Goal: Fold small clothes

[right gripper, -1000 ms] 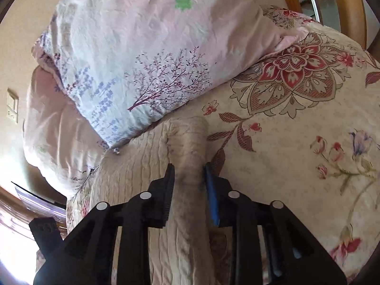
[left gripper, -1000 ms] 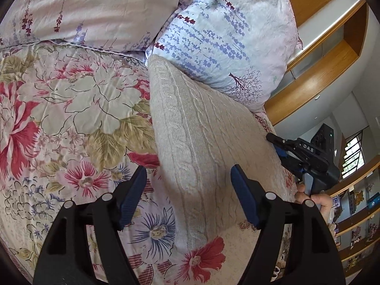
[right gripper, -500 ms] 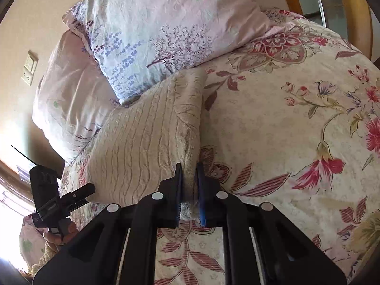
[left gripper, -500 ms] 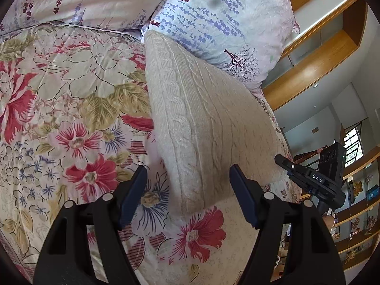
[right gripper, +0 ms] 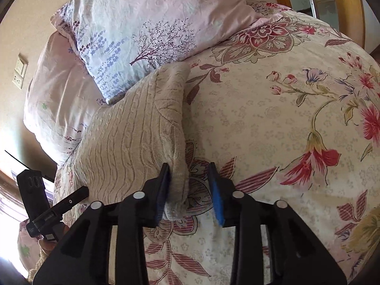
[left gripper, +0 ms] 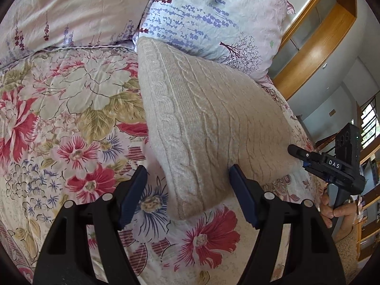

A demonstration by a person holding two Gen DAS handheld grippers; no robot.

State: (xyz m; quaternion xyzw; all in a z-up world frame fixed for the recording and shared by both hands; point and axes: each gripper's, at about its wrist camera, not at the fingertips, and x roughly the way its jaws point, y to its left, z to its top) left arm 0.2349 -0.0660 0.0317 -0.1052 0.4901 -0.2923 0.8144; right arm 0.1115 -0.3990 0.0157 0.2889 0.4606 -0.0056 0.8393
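Observation:
A beige cable-knit sweater (left gripper: 201, 123) lies folded on the floral bedspread (left gripper: 71, 118), its far end against a pillow. My left gripper (left gripper: 187, 190) is open, its jaws standing either side of the sweater's near left corner. In the right wrist view the sweater (right gripper: 133, 137) lies left of centre. My right gripper (right gripper: 190, 190) is open, with the sweater's near right corner (right gripper: 177, 178) lying between its jaws against the left one. The right gripper also shows in the left wrist view (left gripper: 296, 152), at the sweater's right edge.
Two pale pillows, one with a lavender print (left gripper: 209, 19) and one pink (left gripper: 78, 11), lie at the head of the bed. A wooden headboard (left gripper: 315, 47) curves behind them. The left gripper shows in the right wrist view (right gripper: 78, 193). Bedspread (right gripper: 273, 130) stretches to the right.
My right gripper has opened and let go of the sweater's right corner. My left gripper stayed open and moved slightly in over the near left corner.

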